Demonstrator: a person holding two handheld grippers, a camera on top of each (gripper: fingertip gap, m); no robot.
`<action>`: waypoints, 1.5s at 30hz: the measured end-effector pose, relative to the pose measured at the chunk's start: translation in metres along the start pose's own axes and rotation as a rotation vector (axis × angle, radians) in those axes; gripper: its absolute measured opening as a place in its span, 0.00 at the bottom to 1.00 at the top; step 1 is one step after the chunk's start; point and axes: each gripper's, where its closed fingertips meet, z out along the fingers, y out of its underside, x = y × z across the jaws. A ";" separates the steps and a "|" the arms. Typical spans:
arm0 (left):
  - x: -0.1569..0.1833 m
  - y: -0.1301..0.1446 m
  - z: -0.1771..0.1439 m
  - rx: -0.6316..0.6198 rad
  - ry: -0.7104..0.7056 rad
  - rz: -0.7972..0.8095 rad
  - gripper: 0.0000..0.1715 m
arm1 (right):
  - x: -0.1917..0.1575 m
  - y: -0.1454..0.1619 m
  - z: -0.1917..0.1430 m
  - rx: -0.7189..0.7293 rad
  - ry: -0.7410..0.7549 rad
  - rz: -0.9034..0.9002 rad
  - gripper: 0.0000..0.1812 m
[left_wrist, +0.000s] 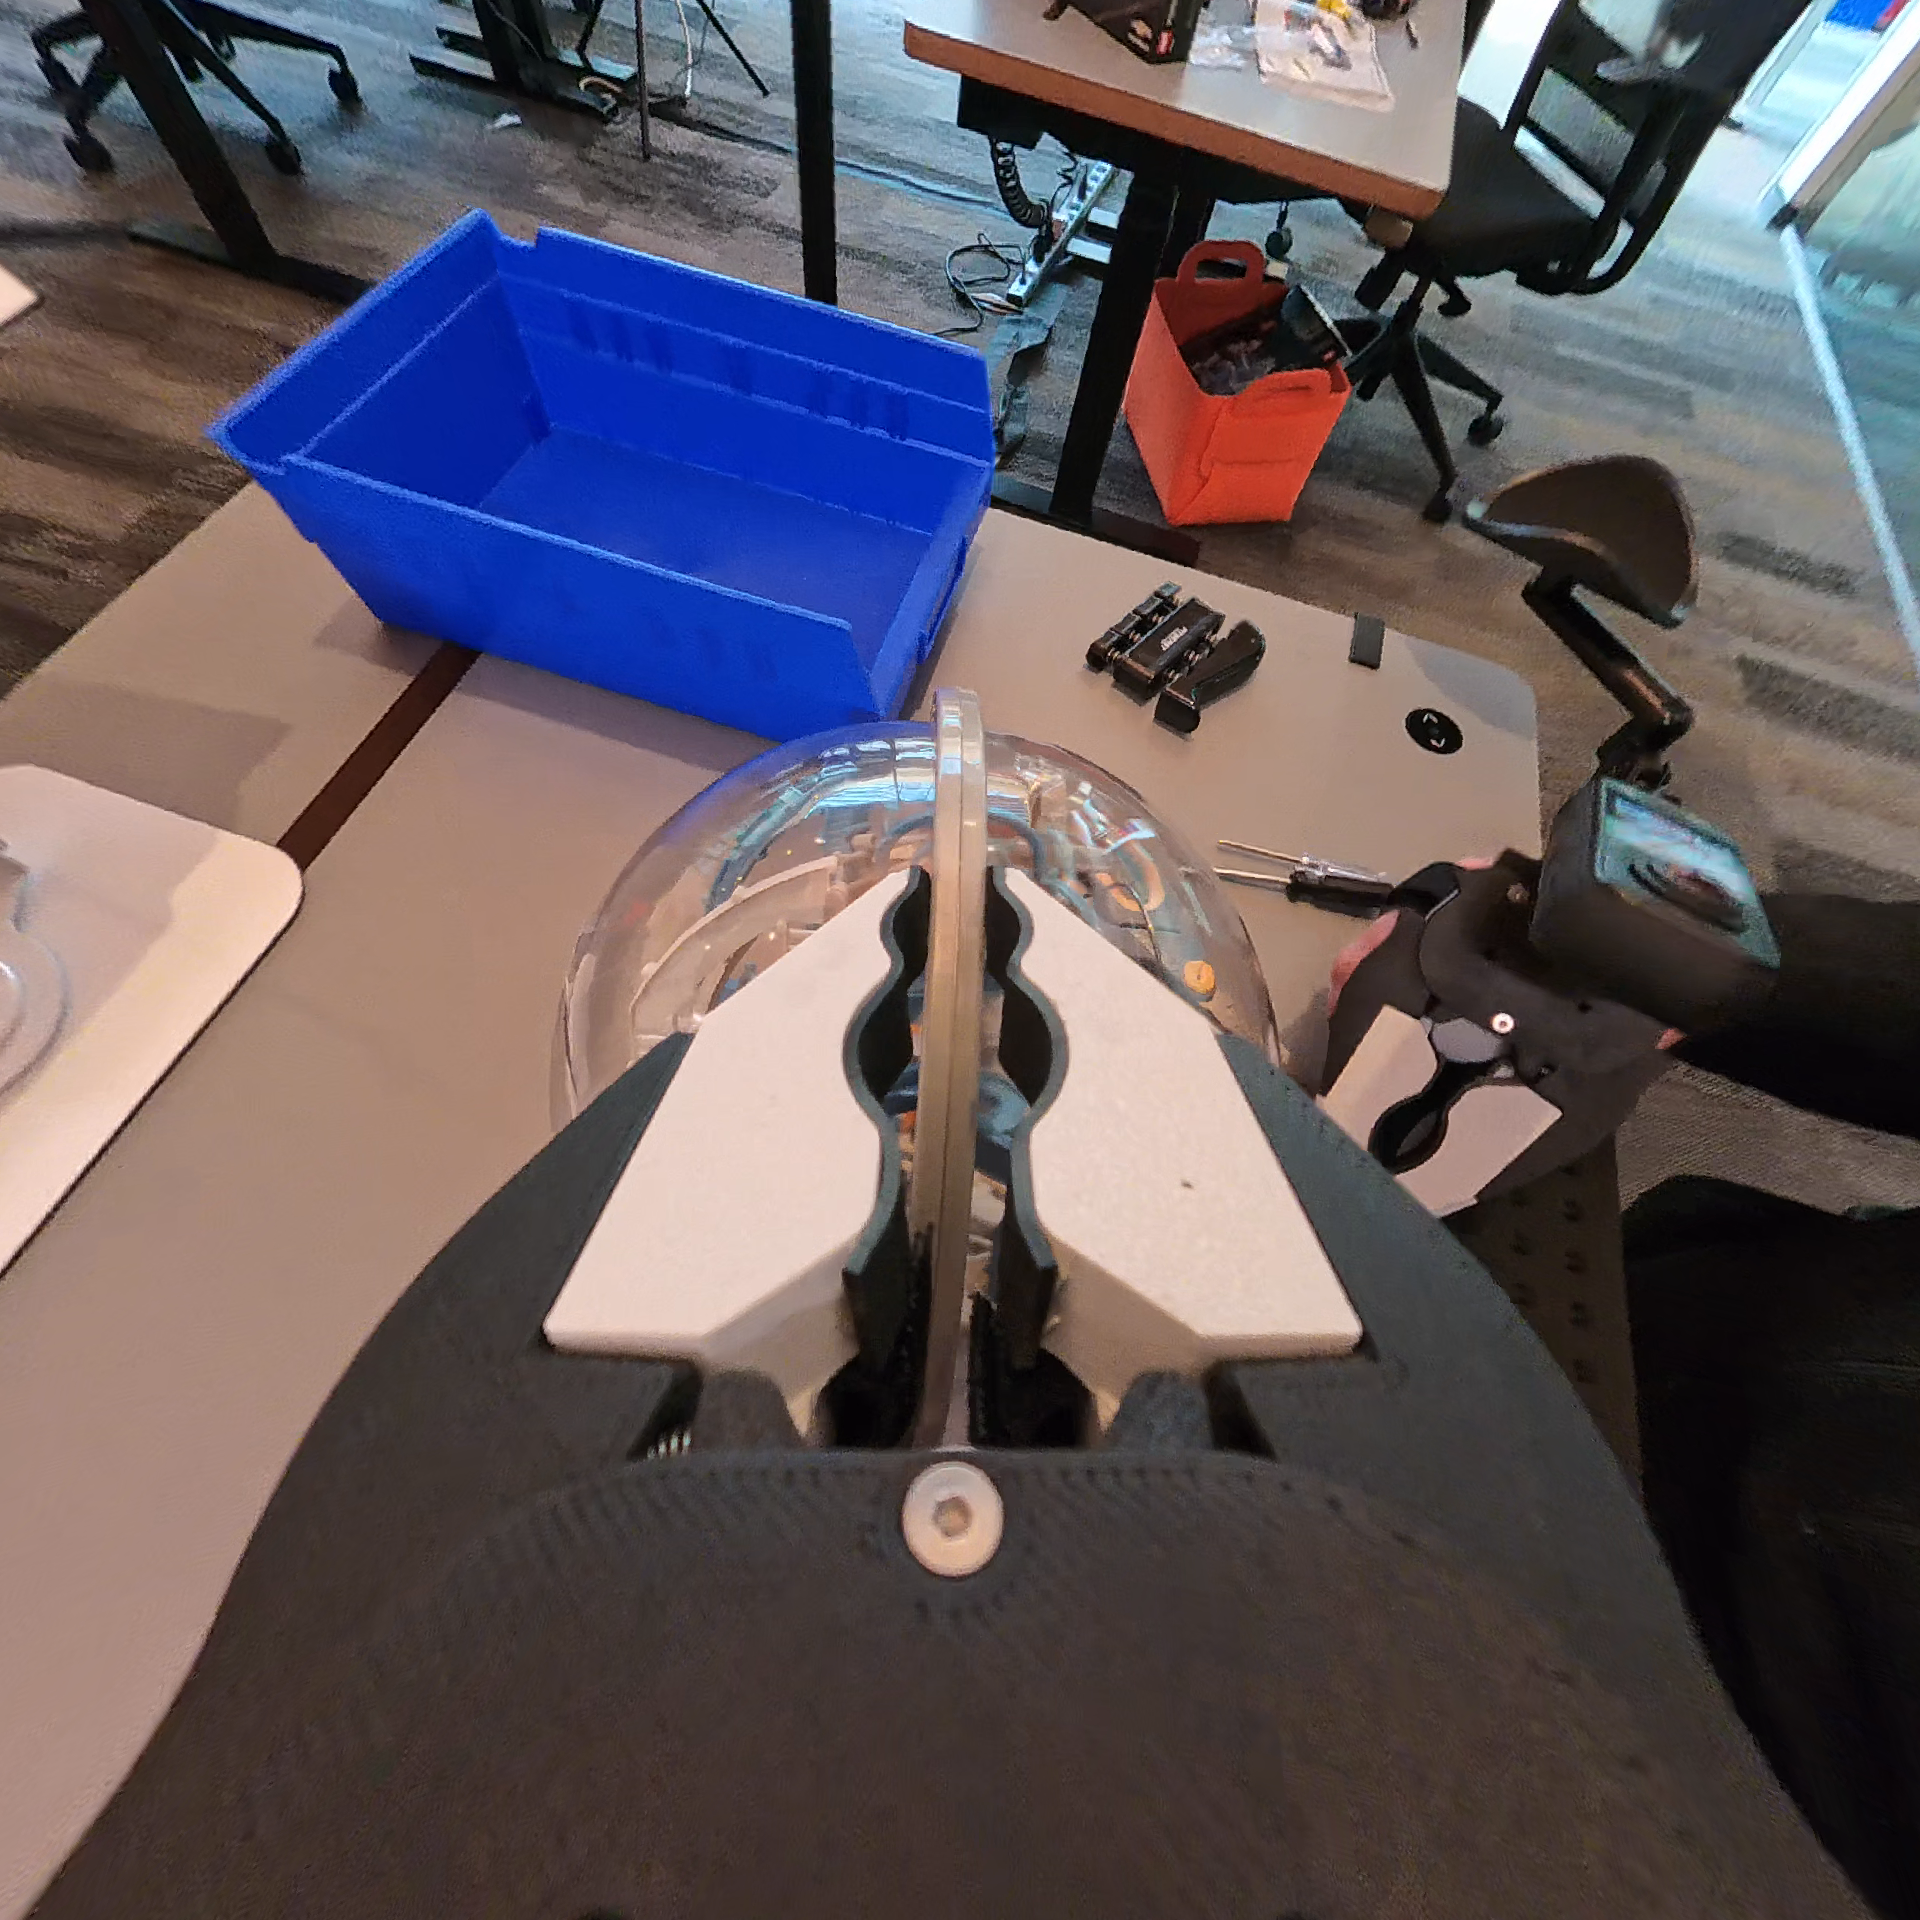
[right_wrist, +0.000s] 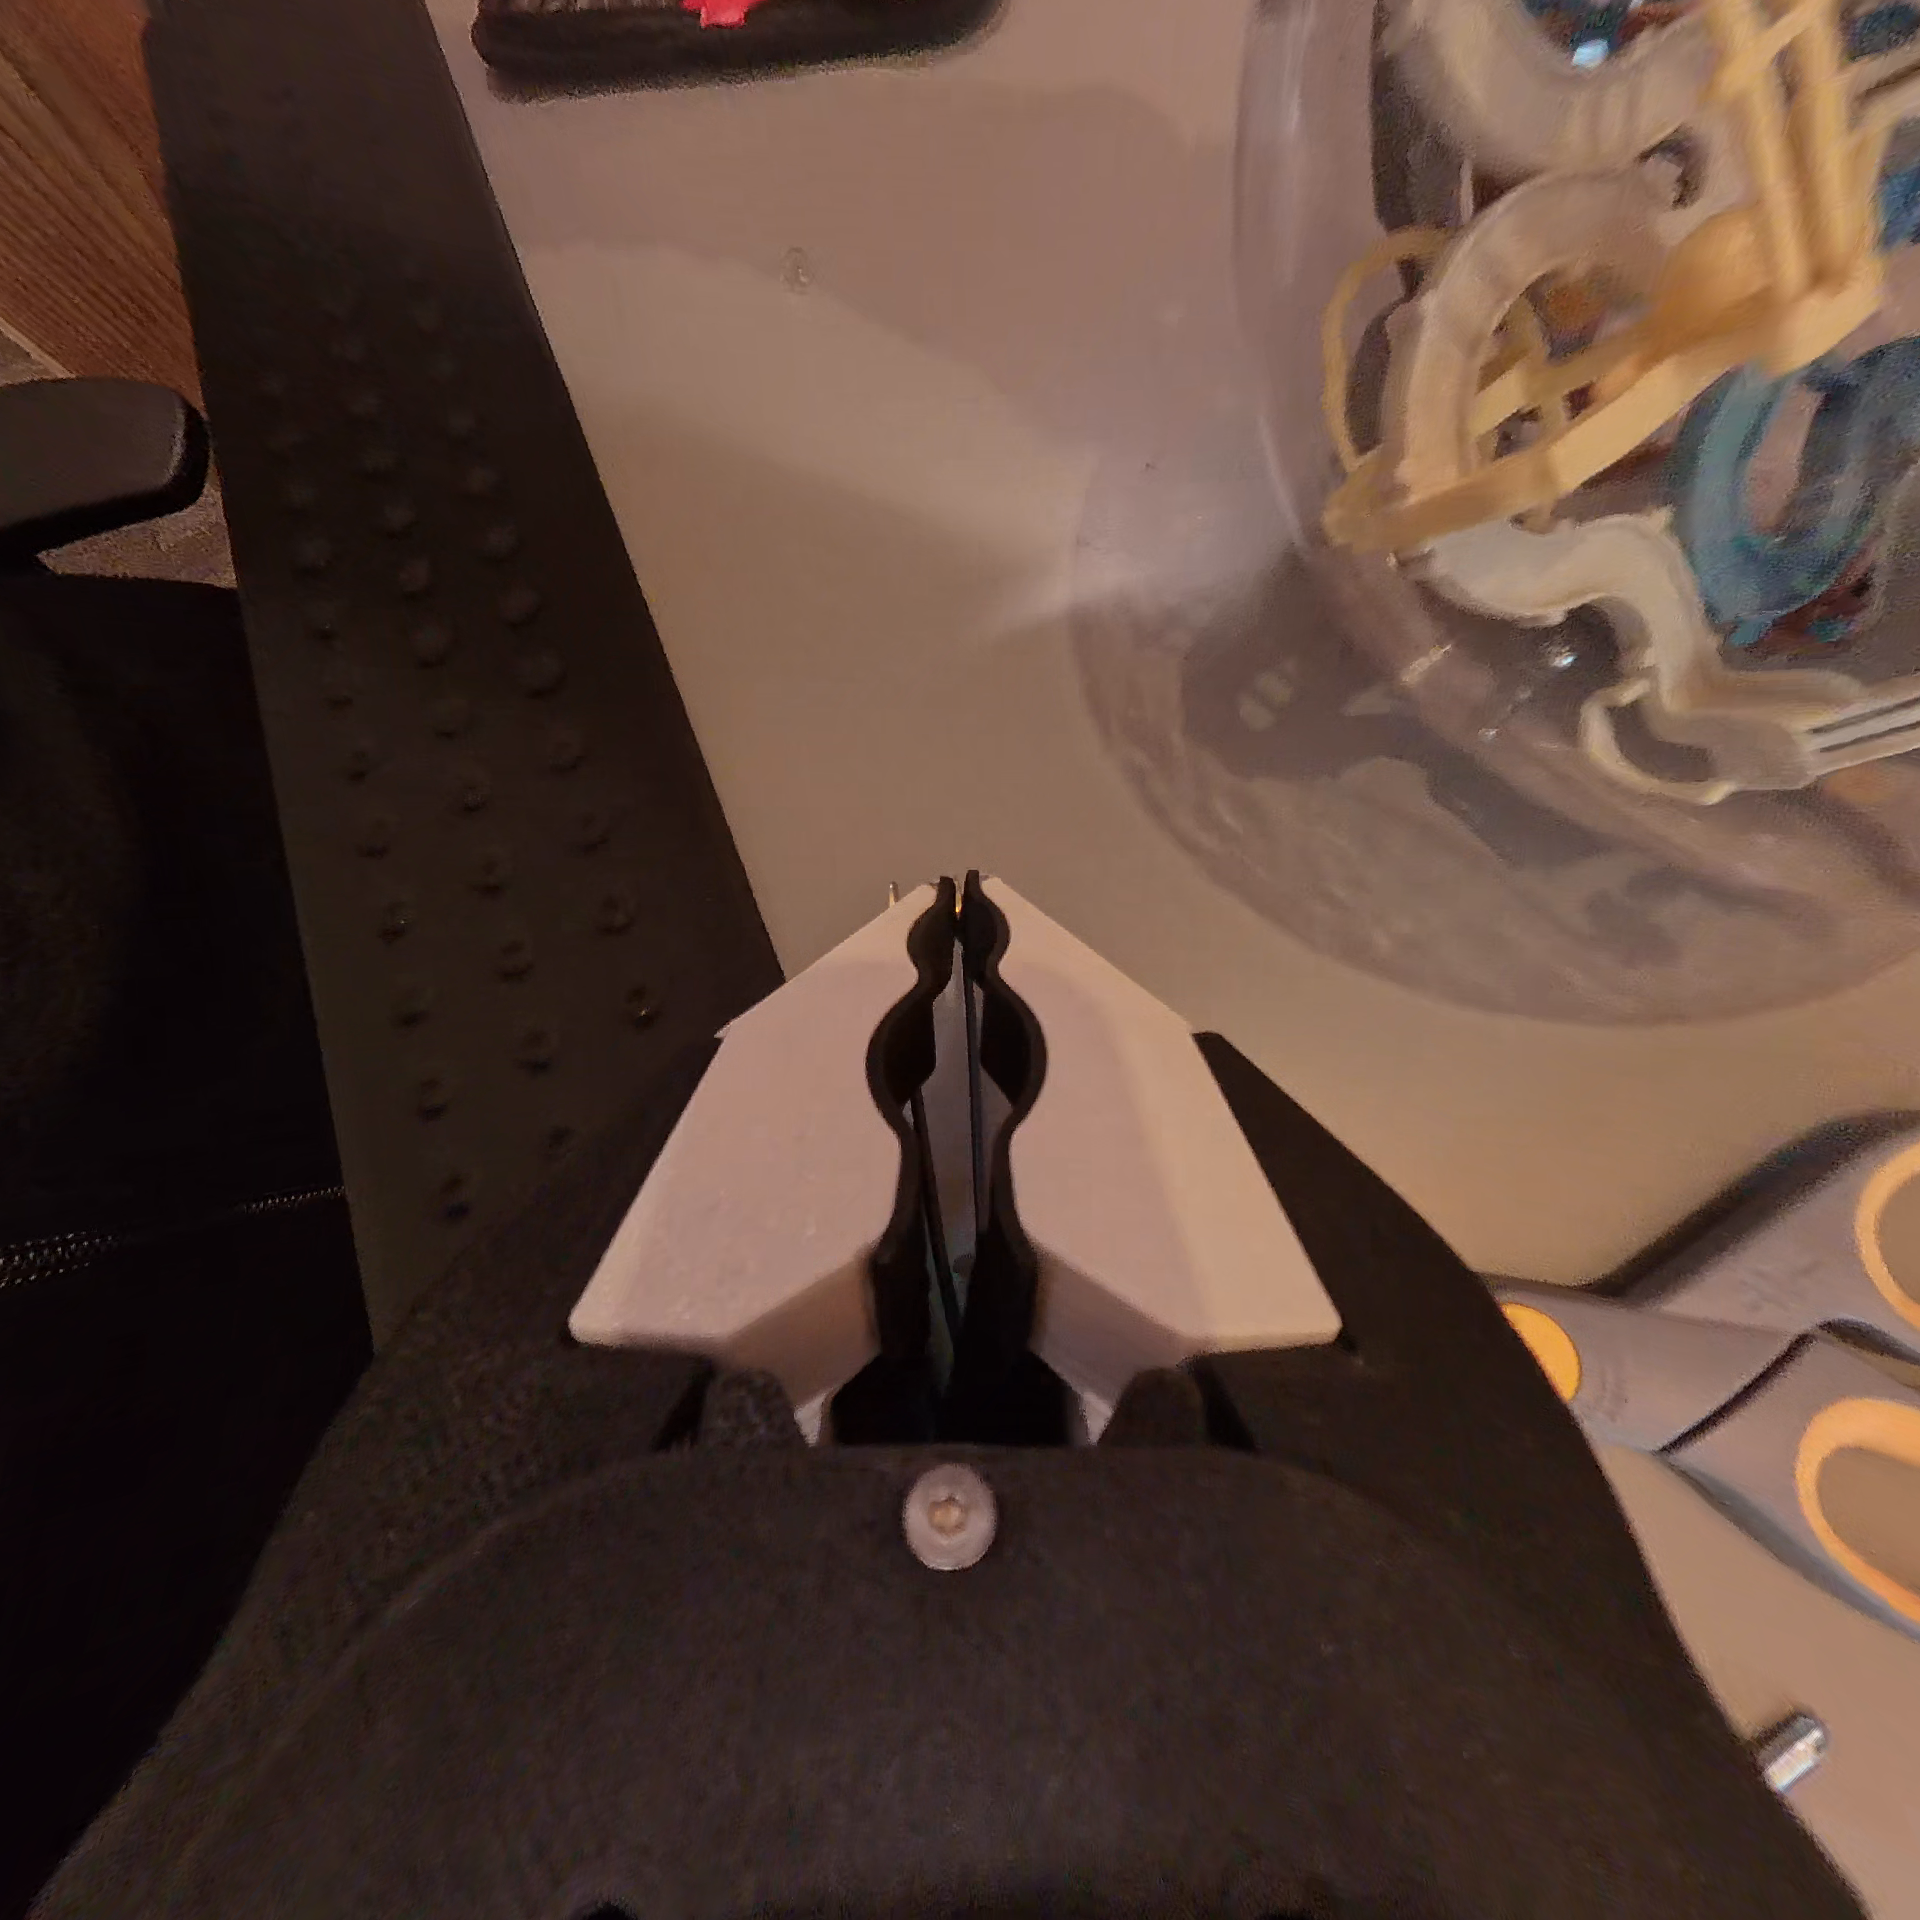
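A left gripper (left_wrist: 954, 904) pinches the raised flat seam rim of a clear plastic sphere (left_wrist: 790, 831), its pale fingers (left_wrist: 769, 1060) closed on either side of the thin ring, which runs straight up the middle of the jaws and past the tips. The globe, packed with a cream and blue maze of tracks, sits directly ahead of and below the tool on a grey table (left_wrist: 312, 1039). Judged by its look, the shell is light, rigid and slick, likely to crack if squeezed hard on the curved wall; the protruding rim is the sounder place to grip. Beyond the sphere, ahead and to the left, stands an open blue bin (left_wrist: 623, 488); ahead and to the right lie a black folded clamp (left_wrist: 1174, 655) and a small screwdriver (left_wrist: 1299, 883). The right gripper (right_wrist: 958, 894), seen from its own camera, has its jaws drawn almost together with nothing visible between the tips, and the sphere (right_wrist: 1558, 623) looms just ahead to its right, apart from the fingers, near a black perforated strip (right_wrist: 416, 623) on its left
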 end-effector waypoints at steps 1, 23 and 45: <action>-0.006 -0.001 0.000 0.003 0.007 -0.025 0.04 | 0.001 0.002 0.002 -0.010 -0.003 0.002 0.00; -0.074 0.012 -0.008 0.033 0.037 -0.231 0.04 | 0.034 -0.038 -0.045 0.193 0.027 0.068 0.14; -0.071 0.017 -0.026 0.013 -0.006 -0.105 0.21 | 0.058 -0.061 -0.088 0.278 0.151 0.004 0.20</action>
